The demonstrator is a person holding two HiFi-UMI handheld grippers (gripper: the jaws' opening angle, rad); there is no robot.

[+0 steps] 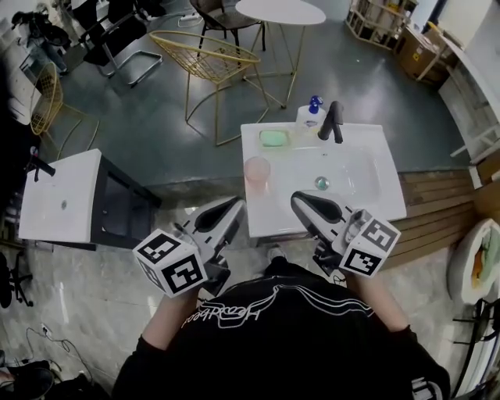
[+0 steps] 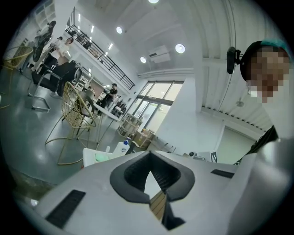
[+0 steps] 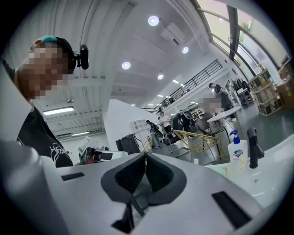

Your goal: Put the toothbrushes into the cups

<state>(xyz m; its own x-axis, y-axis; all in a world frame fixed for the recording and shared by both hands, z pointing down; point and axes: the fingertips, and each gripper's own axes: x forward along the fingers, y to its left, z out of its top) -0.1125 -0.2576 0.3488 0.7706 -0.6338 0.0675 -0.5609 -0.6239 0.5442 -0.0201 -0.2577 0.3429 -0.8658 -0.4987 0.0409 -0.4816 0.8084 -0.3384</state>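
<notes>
Person in a black shirt (image 1: 266, 336) stood at a white sink counter (image 1: 383, 205), one gripper in each hand, both pointing fwd and roughly level. L gripper (image 1: 238, 203) was closed, pad tips meeting w/ nothing btwn them; its tip sat just off the counter's front-left corner. R gripper (image 1: 298, 198) was closed too and empty, tip over the basin's front edge. Pink cup (image 1: 257, 169) stood upright on the counter's left side, just beside the basin. It was beyond both tips & nearer the L one, touched by neither. Behind the cup lay a green soap dish (image 1: 274, 139). Further right along the back edge stood a pump bottle (image 1: 311, 116) w/ a blue top and a black faucet (image 1: 333, 121). Drain (image 1: 322, 183) showed mid-basin. Past the counter, on grey floor, were a yellow wire chair (image 1: 211, 58) and a round white table (image 1: 281, 11). Well off to the left stood a second white counter (image 1: 62, 195).
</notes>
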